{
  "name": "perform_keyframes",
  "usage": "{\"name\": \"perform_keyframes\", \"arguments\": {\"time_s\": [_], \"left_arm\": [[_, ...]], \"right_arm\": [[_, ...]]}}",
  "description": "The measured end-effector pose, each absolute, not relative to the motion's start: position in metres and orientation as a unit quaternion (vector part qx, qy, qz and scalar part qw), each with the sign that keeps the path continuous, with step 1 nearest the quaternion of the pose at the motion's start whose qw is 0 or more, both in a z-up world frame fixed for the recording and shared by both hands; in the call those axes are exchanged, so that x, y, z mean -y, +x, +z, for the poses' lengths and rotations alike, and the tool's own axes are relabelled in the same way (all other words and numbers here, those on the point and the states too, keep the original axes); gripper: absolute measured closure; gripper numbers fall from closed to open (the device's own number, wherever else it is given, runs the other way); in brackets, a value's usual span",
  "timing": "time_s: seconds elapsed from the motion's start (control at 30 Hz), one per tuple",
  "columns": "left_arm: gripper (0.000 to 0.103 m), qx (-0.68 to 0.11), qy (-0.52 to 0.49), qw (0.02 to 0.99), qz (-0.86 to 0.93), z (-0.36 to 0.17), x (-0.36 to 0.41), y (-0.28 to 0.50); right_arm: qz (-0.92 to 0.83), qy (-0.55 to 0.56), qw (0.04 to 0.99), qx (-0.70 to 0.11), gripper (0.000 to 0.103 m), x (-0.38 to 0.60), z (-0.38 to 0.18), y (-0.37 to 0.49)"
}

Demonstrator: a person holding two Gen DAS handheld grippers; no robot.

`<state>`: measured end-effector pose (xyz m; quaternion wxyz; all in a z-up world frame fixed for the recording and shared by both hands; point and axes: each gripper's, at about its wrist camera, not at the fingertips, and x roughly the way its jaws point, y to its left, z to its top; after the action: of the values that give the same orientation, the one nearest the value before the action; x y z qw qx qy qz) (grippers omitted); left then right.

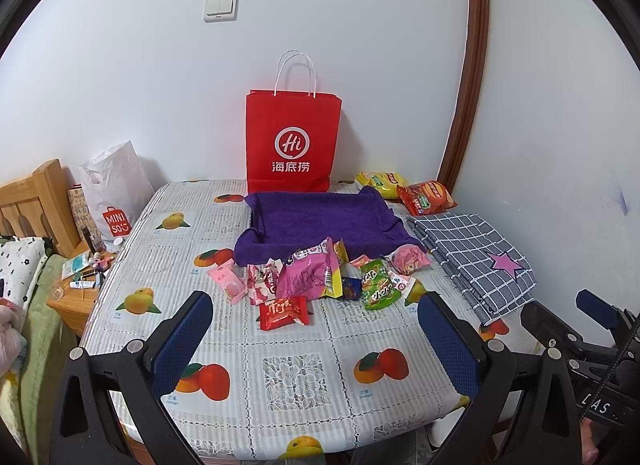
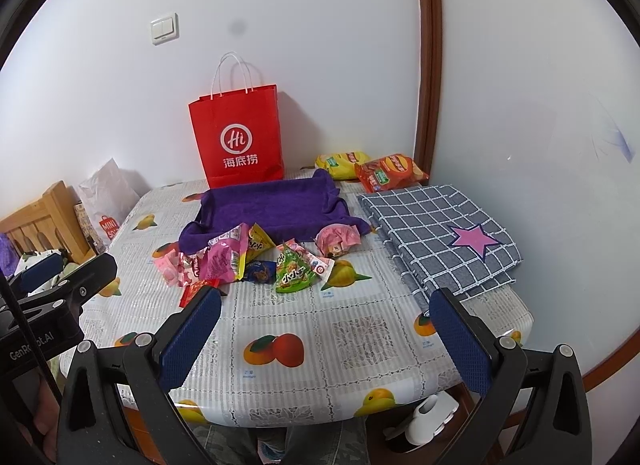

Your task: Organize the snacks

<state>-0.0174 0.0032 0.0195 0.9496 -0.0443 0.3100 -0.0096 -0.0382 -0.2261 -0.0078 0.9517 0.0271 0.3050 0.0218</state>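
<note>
Both grippers: left [image 1: 312, 329] and right [image 2: 326, 323], jaws wide apart, nothing between them, hovering over the near edge of the table [image 1: 292, 377]. Snacks [image 1: 316, 281] heaped mid-table, touching the front edge of the purple tray [image 1: 316, 221]: red packet [image 1: 283, 313] nearest, pink bag [image 1: 306, 279] and green bag [image 1: 376, 289] behind it. Two chip bags [image 1: 404, 189] apart at the back right, beside the red bag [image 1: 292, 141]. Checked cloth [image 1: 476, 257] folded on the right.
</note>
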Motion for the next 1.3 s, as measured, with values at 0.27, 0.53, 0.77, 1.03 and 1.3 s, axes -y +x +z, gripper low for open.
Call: {"name": "perform_keyframes", "arguments": {"time_s": [0.27, 0.53, 0.77, 1.03, 1.3], "left_arm": [[0.0, -0.309, -0.042, 0.95, -0.009, 0.023, -0.003, -0.017], [0.0, -0.305, -0.04, 0.951, -0.011, 0.026, -0.002, -0.016], [0.0, -0.302, -0.033, 0.952, -0.015, 0.02, -0.002, -0.011], [0.0, -0.328, -0.041, 0.944, -0.008, -0.013, -0.017, 0.015], [0.003, -0.377, -0.07, 0.923, 0.012, -0.064, -0.048, 0.052]], "right_arm": [[0.022, 0.028, 0.953, -0.302, 0.0, 0.228, -0.004, -0.037], [0.022, 0.025, 0.953, -0.3, 0.0, 0.227, -0.002, -0.036], [0.028, 0.026, 0.954, -0.298, 0.0, 0.224, -0.009, -0.033], [0.026, 0.054, 0.947, -0.316, 0.0, 0.236, -0.038, -0.008], [0.015, 0.074, 0.933, -0.351, 0.008, 0.253, -0.078, 0.032]]}}
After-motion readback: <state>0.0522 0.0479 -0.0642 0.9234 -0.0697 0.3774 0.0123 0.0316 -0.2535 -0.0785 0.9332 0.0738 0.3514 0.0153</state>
